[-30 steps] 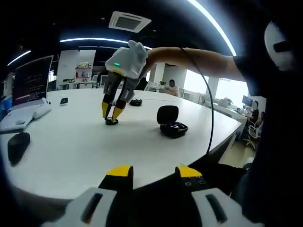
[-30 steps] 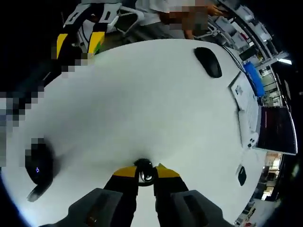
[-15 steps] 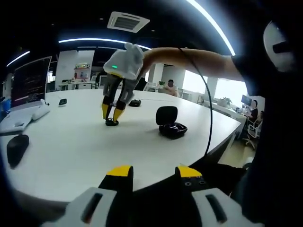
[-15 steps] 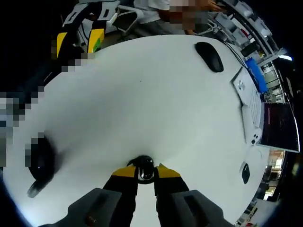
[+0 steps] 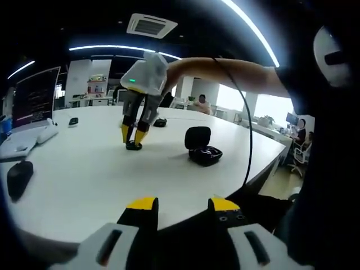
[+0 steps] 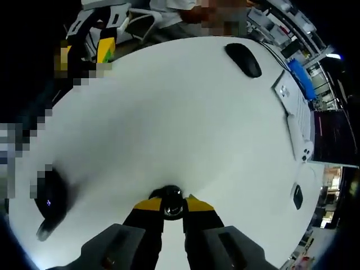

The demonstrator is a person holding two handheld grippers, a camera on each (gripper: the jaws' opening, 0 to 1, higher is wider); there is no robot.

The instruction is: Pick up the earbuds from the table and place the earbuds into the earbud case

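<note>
Right gripper view has the right gripper (image 6: 173, 209) tip-down on the white table (image 6: 185, 124), jaws nearly closed around a black earbud (image 6: 172, 205) (seemingly to lift it). Whether the pads actually pinch it is hard to tell. The open earbud case (image 5: 203, 147) waits nearby, its inside too dark to read. Left gripper (image 5: 183, 207) idles at the table's edge, jaws apart, holding nothing

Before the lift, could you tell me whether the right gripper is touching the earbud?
Touching: in the right gripper view, the right gripper pinches the earbud between its yellow tips.
</note>
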